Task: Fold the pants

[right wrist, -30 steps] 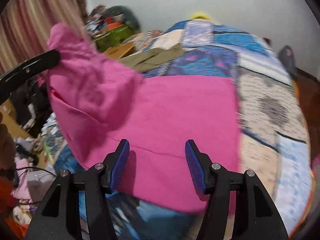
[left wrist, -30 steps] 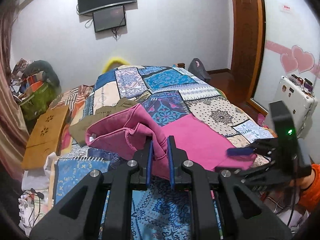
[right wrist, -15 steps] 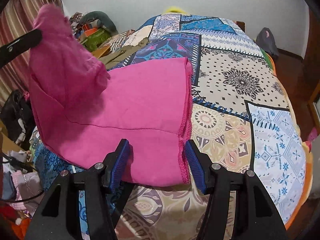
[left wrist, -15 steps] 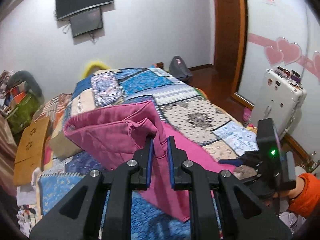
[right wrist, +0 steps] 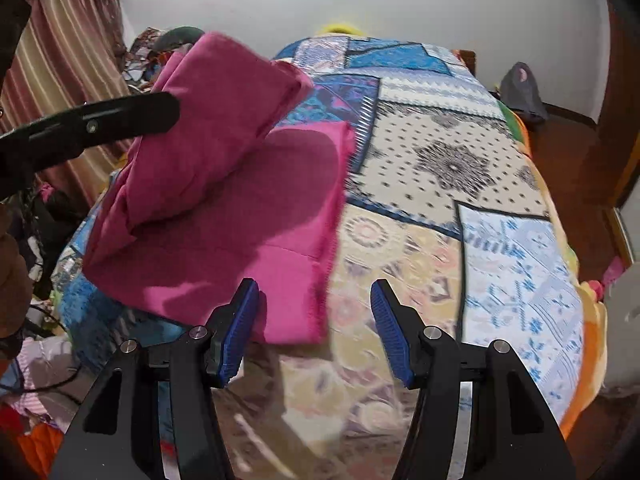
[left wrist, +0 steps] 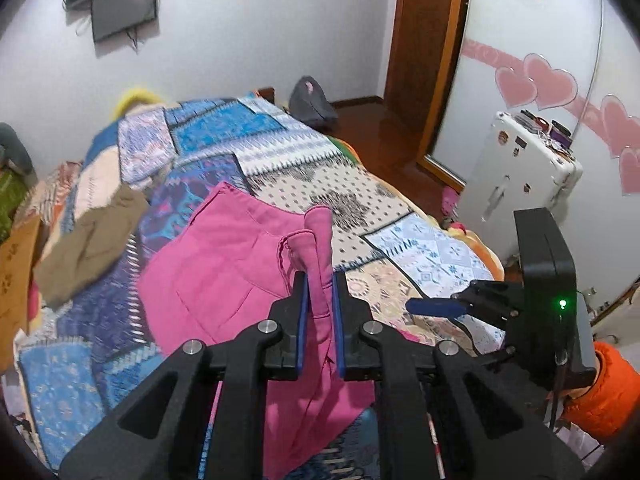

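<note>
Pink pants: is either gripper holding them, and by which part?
The left gripper is shut on the pink pants, pinching a bunched fold of fabric lifted off the bed. The right gripper is open, holding nothing.

Left claw (left wrist: 319, 312): black angular plastic frame with triangular cut-outs, silver round screw heads, and flat blue pads (left wrist: 303, 320). Right claw (right wrist: 314, 330): the same black frame with ribbed blue pads (right wrist: 236, 334); its boxy black housing (left wrist: 544, 280) bears a green light. Puffy orange sleeve (left wrist: 608, 396) at the wrist.
</note>
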`<state>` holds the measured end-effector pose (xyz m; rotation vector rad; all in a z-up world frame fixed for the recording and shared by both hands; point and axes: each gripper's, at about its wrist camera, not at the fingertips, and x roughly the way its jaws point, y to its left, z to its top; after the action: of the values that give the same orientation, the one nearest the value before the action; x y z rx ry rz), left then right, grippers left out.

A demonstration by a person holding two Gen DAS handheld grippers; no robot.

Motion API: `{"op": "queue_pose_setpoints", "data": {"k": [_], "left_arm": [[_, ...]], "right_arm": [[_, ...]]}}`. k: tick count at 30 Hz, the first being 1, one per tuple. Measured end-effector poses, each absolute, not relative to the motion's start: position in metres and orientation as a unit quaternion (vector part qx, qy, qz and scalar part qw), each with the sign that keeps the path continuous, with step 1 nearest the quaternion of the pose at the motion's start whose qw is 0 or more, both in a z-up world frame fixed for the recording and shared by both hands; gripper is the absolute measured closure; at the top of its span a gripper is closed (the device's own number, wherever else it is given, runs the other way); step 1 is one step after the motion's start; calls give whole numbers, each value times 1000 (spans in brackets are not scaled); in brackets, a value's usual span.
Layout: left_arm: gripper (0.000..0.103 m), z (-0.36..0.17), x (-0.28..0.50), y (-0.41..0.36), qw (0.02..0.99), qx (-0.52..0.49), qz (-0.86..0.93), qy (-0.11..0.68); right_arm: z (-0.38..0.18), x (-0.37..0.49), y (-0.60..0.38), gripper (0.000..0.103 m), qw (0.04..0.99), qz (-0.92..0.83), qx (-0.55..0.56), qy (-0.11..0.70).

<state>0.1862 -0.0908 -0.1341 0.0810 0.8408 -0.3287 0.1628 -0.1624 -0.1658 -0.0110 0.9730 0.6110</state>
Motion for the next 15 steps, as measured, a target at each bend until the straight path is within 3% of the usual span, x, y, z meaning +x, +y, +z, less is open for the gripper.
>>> {"op": "queue_pose_setpoints", "data": {"k": [9, 15], "left_arm": [[92, -159, 189, -113, 872, 50, -186, 450], [92, -147, 184, -112, 873, 28, -200, 444]], "right_arm": [[-165, 160, -170, 48, 842, 282, 14, 460], [-156, 155, -176, 48, 849, 277, 17, 450]]}}
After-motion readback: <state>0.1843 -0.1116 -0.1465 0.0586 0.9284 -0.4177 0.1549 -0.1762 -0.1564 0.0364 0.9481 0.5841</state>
